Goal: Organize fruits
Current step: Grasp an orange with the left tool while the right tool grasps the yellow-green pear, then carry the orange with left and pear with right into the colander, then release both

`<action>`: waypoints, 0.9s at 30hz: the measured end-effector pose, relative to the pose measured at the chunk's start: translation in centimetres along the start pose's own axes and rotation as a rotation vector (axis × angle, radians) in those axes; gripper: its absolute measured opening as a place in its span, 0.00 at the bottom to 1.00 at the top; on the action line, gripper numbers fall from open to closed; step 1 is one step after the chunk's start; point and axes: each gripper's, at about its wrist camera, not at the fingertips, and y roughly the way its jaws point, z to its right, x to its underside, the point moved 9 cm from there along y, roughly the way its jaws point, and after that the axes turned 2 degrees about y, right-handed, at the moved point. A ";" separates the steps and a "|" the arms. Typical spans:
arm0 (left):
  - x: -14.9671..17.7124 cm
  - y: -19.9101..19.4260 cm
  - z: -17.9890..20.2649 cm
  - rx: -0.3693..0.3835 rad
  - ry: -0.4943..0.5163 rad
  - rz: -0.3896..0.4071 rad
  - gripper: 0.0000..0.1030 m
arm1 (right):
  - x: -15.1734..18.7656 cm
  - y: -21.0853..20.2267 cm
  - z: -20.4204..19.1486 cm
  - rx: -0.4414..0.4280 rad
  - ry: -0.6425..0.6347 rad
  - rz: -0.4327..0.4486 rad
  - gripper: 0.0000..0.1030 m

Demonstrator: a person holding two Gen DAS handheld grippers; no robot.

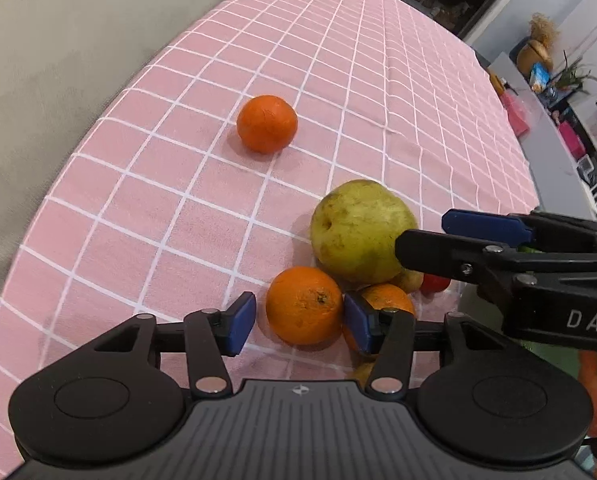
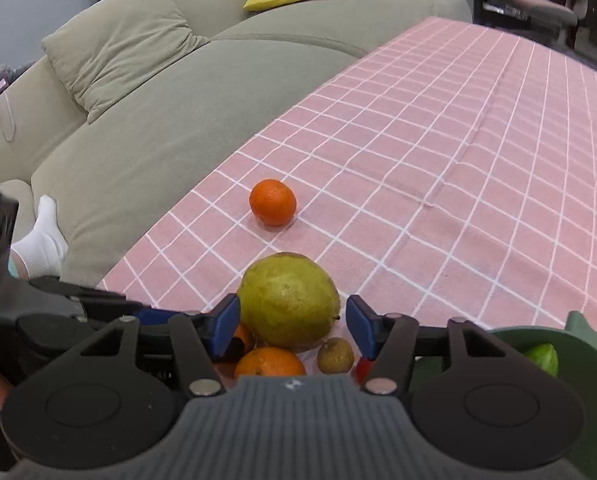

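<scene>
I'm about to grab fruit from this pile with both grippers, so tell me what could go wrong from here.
1. The left gripper is open around an orange that touches the pear; lifting it may send the pear rolling.
2. The right gripper is open around that pear, wide for its fingers, so it might slip.
3. Both grippers work close together and could collide.

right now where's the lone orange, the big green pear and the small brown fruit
lone orange [image 1: 267, 123], left wrist view, middle of its peel
big green pear [image 2: 288, 301], right wrist view, centre of its front skin
small brown fruit [image 2: 335, 355], right wrist view, middle of its top
</scene>
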 end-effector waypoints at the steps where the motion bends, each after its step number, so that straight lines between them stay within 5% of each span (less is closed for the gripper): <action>1: 0.0 0.0 0.0 0.006 0.000 -0.001 0.50 | -0.1 0.2 0.1 -0.007 0.008 -0.002 0.59; 5: -0.2 -0.4 0.1 -0.012 0.012 -0.001 0.46 | -0.5 0.9 0.0 -0.013 0.016 0.003 0.72; 18: -1.4 -3.9 -4.6 -0.209 -0.077 0.082 0.46 | -0.6 4.0 -0.8 0.022 0.034 -0.085 0.73; 27: -2.3 -6.0 -4.7 -0.190 -0.110 0.121 0.46 | -0.1 4.9 -1.1 0.092 -0.014 -0.101 0.69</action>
